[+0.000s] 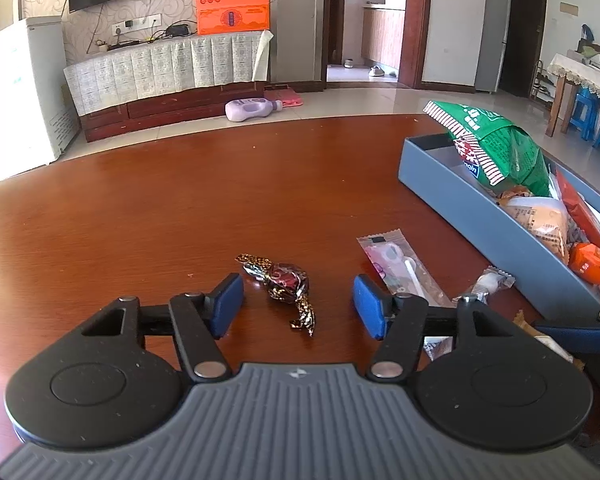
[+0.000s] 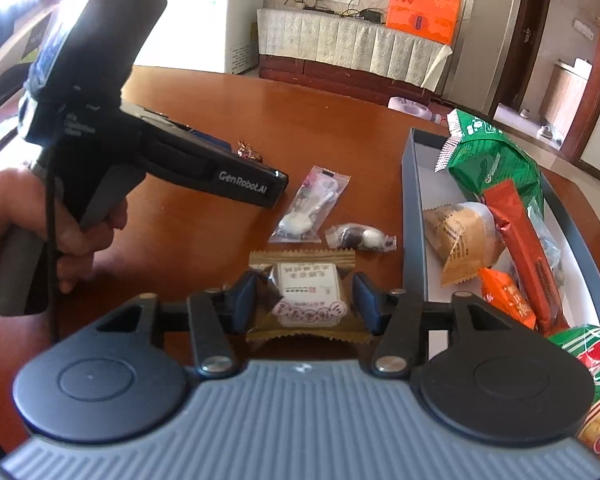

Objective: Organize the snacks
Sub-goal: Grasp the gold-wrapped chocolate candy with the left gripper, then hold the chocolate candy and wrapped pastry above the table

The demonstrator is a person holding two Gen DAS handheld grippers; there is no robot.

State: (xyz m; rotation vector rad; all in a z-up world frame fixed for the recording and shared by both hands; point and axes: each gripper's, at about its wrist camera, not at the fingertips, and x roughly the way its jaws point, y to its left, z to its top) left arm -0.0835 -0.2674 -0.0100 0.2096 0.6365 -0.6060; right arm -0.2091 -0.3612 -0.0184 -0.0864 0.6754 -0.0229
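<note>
A dark foil-wrapped candy (image 1: 288, 284) lies on the brown table (image 1: 160, 200), between the blue pads of my open left gripper (image 1: 298, 304), touching neither pad. In the right wrist view, a gold-wrapped pastry (image 2: 308, 292) lies flat on the table between the pads of my right gripper (image 2: 305, 302). Those pads stand beside the wrapper's edges without squeezing it. A blue tray (image 1: 480, 216) (image 2: 414, 216) on the right holds a green bag (image 1: 500, 148) (image 2: 496, 164), a red stick pack (image 2: 524, 248) and other snacks.
A clear lollipop packet (image 1: 400, 268) (image 2: 312, 204) and a small clear packet with a dark and a white sweet (image 2: 360, 237) lie on the table between both grippers and the tray. A person's hand (image 2: 16, 216) holds the left tool at the left of the right wrist view.
</note>
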